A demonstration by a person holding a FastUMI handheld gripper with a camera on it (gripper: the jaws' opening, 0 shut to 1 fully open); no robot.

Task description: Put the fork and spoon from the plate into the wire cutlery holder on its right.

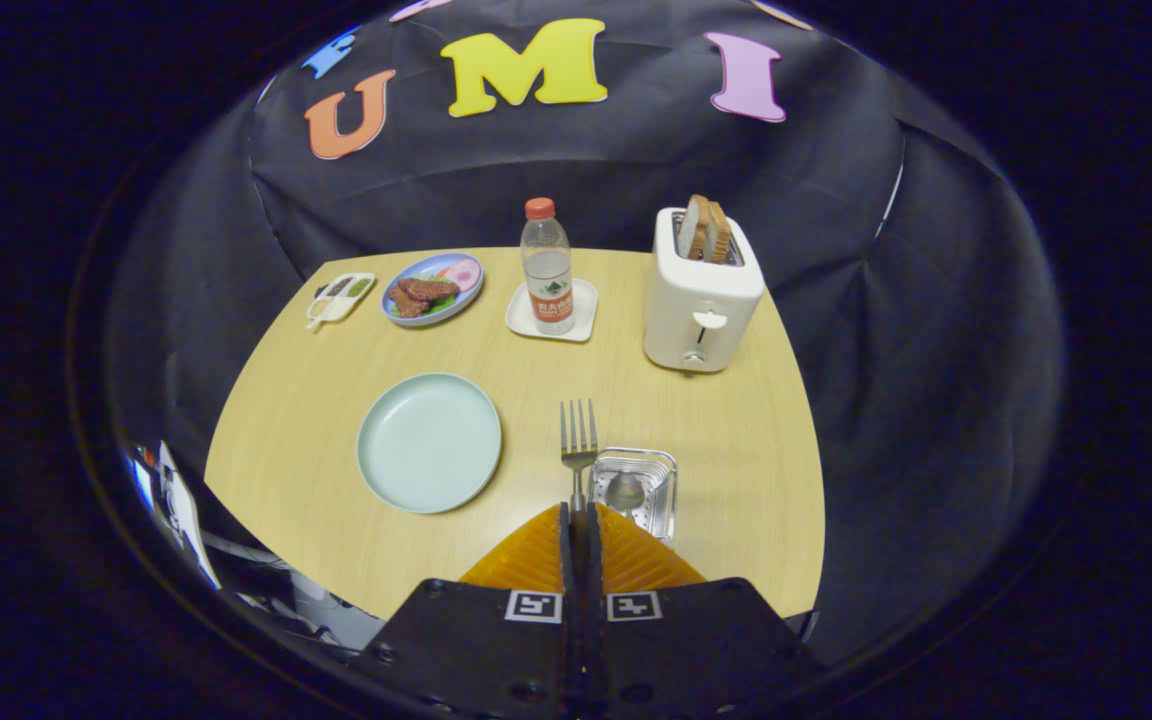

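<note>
One fork [578,440] — between tool [581,512] fingers

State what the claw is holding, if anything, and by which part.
The claw is shut on the silver metal fork, gripping its handle; the tines point ahead, beside the wire cutlery holder.

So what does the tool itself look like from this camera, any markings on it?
The tool has two wedge-shaped, ribbed fingers tapering forward from a black, angular body with visible screws. Each finger's base carries a square black-and-white fiducial marker. No cable or sleeve can be seen here.
</note>
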